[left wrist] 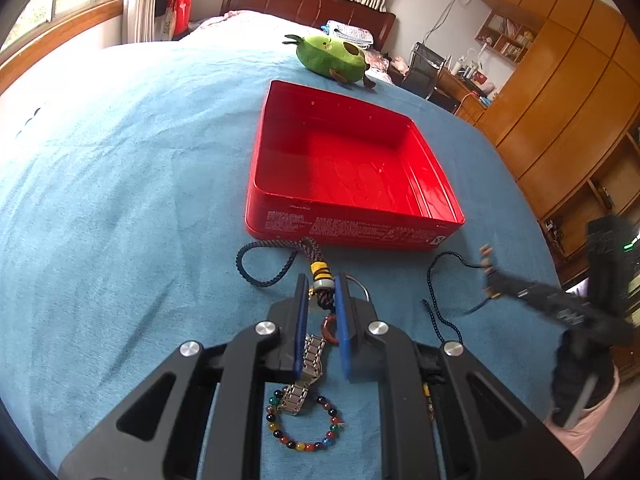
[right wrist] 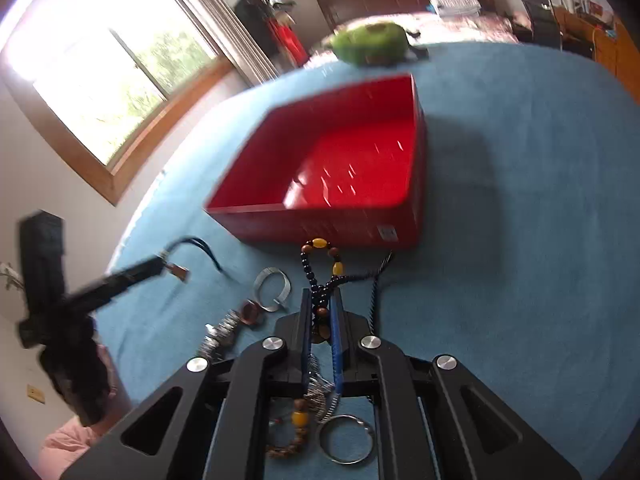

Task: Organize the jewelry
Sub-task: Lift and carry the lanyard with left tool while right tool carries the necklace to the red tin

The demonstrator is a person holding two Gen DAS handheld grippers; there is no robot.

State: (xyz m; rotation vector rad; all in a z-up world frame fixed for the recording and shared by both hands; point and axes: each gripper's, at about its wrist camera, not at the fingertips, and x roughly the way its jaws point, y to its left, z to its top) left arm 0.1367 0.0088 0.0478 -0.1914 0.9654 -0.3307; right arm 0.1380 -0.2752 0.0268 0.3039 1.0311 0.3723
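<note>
An open red tin box (left wrist: pixel 352 168) lies on the blue bed cover. Just in front of it my left gripper (left wrist: pixel 322 300) is shut on a dark braided cord pendant (left wrist: pixel 320 276) with yellow beads and a grey ring. Under that gripper lie a metal watch band (left wrist: pixel 310 364), a small red ring (left wrist: pixel 330 330) and a multicoloured bead bracelet (left wrist: pixel 304 420). My right gripper (right wrist: pixel 322 308) is shut on a dark bead necklace (right wrist: pixel 320 264) with yellow beads, near the red box (right wrist: pixel 340 168). It also appears blurred as the right gripper (left wrist: pixel 492 276), with a thin blue cord (left wrist: pixel 436 300) trailing below.
A green plush toy (left wrist: pixel 332 56) sits behind the box. On the cover lie a silver bangle (right wrist: pixel 272 284), a key ring (right wrist: pixel 346 438) and a brown ring (right wrist: pixel 250 312). The left gripper (right wrist: pixel 172 268) shows blurred at the left. Wooden wardrobes (left wrist: pixel 560 92) stand to the right.
</note>
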